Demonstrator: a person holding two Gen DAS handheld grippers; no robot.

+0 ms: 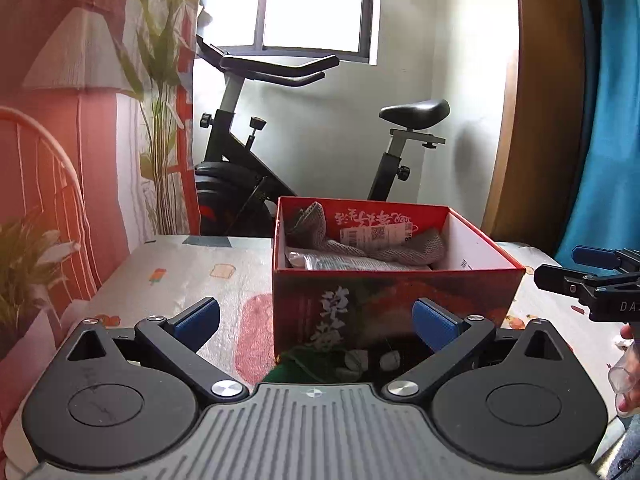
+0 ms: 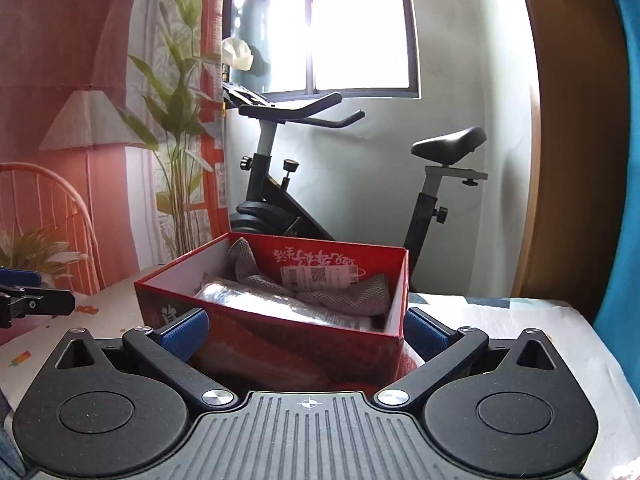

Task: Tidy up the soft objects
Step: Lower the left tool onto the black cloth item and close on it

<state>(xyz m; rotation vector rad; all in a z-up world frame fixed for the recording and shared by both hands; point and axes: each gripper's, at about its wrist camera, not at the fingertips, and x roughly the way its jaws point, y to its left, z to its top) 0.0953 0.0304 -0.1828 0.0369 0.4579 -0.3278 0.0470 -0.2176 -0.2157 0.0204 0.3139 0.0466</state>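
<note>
An exercise bike (image 1: 304, 152) stands behind the table (image 1: 192, 276). Near the table's far edge sits a red box (image 2: 280, 344) holding grey mesh cloth (image 2: 344, 296). The left gripper (image 1: 316, 322) and right gripper (image 2: 306, 332) gape wide, empty.

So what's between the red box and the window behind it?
An exercise bike stands between the red box and the window. Both wrist views show it, just past the table's far edge.

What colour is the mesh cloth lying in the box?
Grey. The mesh cloth shows best in the right wrist view, draped inside the red box.
</note>
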